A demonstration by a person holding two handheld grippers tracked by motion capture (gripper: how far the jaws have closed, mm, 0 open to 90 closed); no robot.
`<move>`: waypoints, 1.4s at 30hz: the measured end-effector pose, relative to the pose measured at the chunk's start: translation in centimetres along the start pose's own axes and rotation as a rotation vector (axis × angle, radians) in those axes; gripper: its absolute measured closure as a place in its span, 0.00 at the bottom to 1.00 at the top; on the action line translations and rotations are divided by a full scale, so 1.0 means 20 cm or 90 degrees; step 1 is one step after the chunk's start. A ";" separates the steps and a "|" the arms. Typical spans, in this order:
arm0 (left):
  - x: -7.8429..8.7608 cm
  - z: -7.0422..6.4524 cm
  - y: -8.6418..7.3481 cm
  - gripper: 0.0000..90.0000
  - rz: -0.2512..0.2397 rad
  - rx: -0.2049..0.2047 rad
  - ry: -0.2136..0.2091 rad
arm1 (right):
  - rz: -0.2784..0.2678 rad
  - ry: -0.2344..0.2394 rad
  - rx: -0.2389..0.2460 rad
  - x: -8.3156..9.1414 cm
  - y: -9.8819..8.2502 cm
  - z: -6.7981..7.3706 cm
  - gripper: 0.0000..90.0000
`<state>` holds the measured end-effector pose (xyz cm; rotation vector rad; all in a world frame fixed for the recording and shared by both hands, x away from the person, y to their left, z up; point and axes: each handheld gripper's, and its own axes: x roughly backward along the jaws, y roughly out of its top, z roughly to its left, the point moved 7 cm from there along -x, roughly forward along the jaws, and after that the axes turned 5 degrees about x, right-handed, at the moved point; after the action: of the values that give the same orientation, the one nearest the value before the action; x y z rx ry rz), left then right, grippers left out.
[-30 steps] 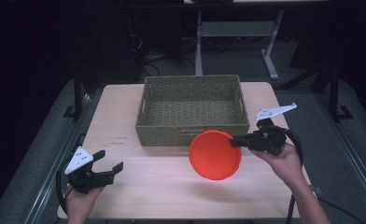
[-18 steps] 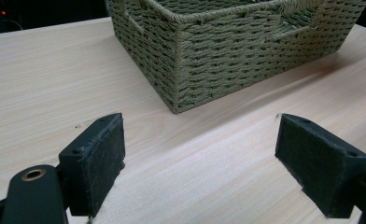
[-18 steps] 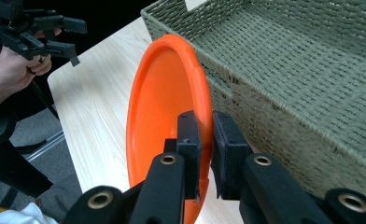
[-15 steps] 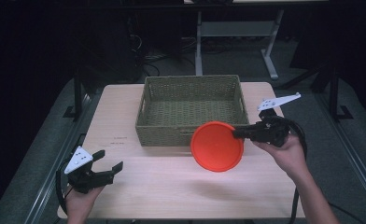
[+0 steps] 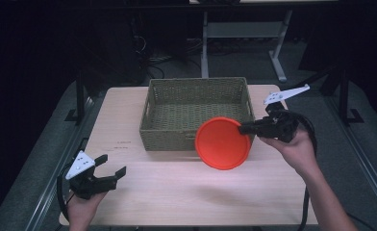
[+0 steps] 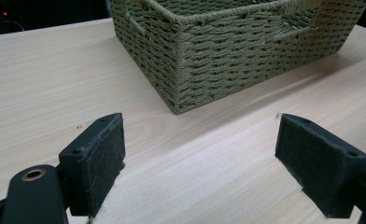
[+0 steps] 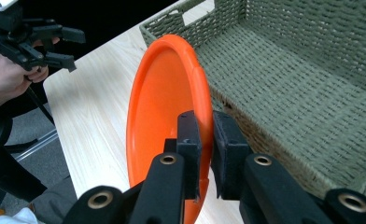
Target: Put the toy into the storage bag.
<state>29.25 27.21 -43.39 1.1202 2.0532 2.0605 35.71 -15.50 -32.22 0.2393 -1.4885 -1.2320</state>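
Observation:
An orange plate (image 5: 222, 143) hangs above the table, tilted, in front of the woven basket's near right corner. My right gripper (image 5: 246, 129) is shut on the plate's right rim. In the right gripper view the two pads (image 7: 191, 140) pinch the rim of the orange plate (image 7: 162, 102), which stands nearly on edge beside the basket (image 7: 288, 74). The green woven basket (image 5: 152, 113) sits at the back middle of the table with nothing inside. My left gripper (image 5: 113, 166) hovers open low at the table's front left, and its jaws (image 6: 200, 158) stand wide over bare wood.
The light wooden table (image 5: 129, 106) has bare wood left of and in front of the basket. In the left gripper view the basket's corner (image 6: 181, 70) lies ahead. Dark floor, table legs and cables lie beyond the far edge.
My right gripper has lifted the orange plate and carried it up toward the basket's near right corner, and the plate has tilted more. The left gripper has not moved.

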 end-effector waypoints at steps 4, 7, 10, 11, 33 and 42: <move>0.00 0.00 0.00 0.17 0.001 0.002 0.001 | 0.002 -0.007 0.004 0.01 0.04 -0.01 0.91; 0.01 0.00 0.00 0.17 0.000 0.000 0.002 | 0.001 -0.003 0.006 0.01 0.07 -0.02 0.91; 0.00 0.01 0.00 0.17 0.003 0.000 0.002 | 0.001 -0.006 0.008 0.02 0.09 -0.03 0.91; 0.00 0.01 0.00 0.17 0.004 0.000 0.001 | 0.004 -0.010 0.007 0.02 0.10 -0.03 0.91; 0.01 0.00 0.00 0.17 0.000 -0.002 0.002 | 0.011 -0.035 0.006 -0.03 0.27 -0.13 0.91; 0.01 0.00 0.00 0.17 0.001 -0.002 0.000 | 0.018 -0.048 -0.014 -0.06 0.31 -0.19 0.91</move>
<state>29.20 27.32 -43.30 1.1209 2.0489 2.0639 42.09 -13.95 -28.85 0.1577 -1.5366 -1.2459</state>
